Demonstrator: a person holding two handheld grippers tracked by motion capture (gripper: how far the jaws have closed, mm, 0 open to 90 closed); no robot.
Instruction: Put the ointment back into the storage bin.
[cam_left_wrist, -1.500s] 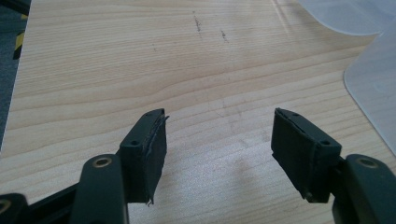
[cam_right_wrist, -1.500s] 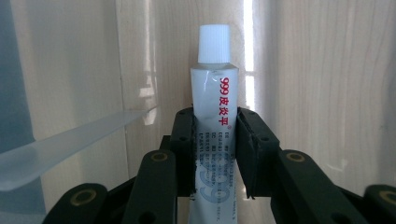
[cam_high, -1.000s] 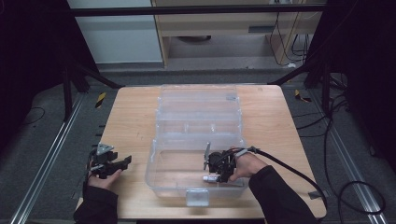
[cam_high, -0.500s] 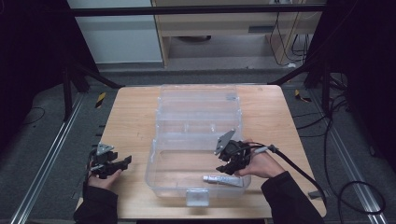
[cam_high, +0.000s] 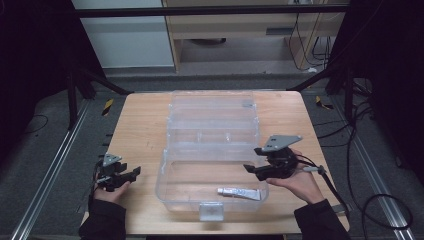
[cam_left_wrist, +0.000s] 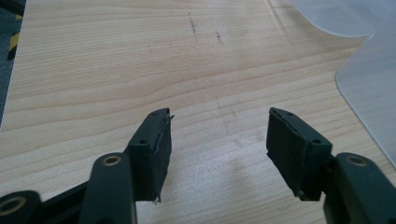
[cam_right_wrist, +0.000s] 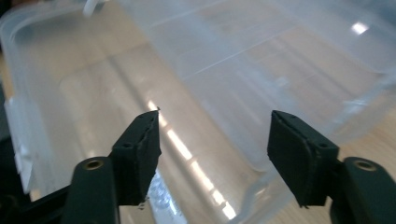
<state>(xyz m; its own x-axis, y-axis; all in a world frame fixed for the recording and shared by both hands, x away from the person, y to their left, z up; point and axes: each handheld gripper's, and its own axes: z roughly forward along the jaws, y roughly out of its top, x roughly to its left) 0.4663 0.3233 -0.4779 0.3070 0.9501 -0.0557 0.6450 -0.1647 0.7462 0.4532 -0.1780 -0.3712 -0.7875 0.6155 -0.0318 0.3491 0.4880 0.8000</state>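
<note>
The tube (cam_high: 239, 193) is lying flat on the floor of the clear plastic storage box (cam_high: 172, 192), near the front latch (cam_high: 210, 211). The right gripper (cam_high: 248, 169) is hovering at the box's right rim, jaws apart and empty. The left gripper (cam_high: 134, 172) is resting open over the wooden table (cam_high: 140, 130). The tube is probably light, soft and slippery; grasping across its mid-body is advisable.

open box (cam_high: 175, 170) mid-table, bare wood (cam_high: 137, 135) left

One box (cam_high: 212, 150), one tube (cam_high: 239, 193)
</note>
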